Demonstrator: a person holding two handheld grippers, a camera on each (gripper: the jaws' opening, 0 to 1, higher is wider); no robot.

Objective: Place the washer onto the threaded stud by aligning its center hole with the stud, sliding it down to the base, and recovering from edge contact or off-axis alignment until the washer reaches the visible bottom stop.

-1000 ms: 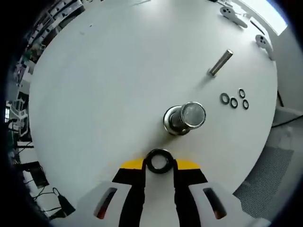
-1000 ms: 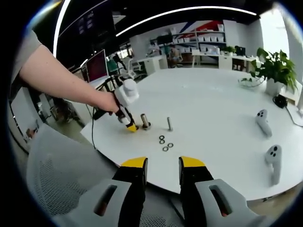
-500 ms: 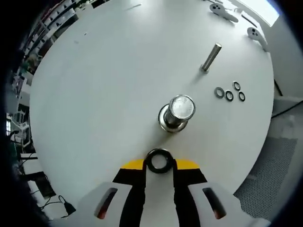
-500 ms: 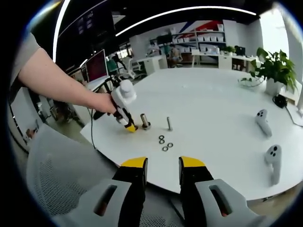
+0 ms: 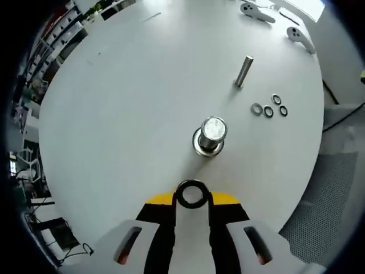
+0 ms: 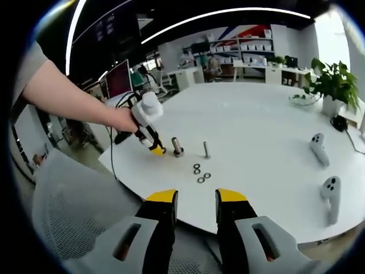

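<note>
Not yet on stud: dark metal ring washer pinched edge-on between yellow-tipped black jaws of left gripper, centre hole open to left gripper view, held off white round table and short of wide shiny steel threaded stud w/ flat round top and flange base. Hole not over stud axis yet; looks offset toward camera side. Done so far, by look: pickup only. Left: carry over stud top, level, align hole, slide down to flange stop. Washer looks thin, flat, dark, smooth rim; probably apt to catch on stud's top edge if tilted.

Beyond stud: slim upright steel pin, then three small spare ring washers lying flat in a cluster, two white handheld controllers at far table edge.

Right gripper idle, jaws spread w/ clear gap, nothing between, off near table edge. In right gripper view, left gripper just beside stud, person's hand on it.
</note>
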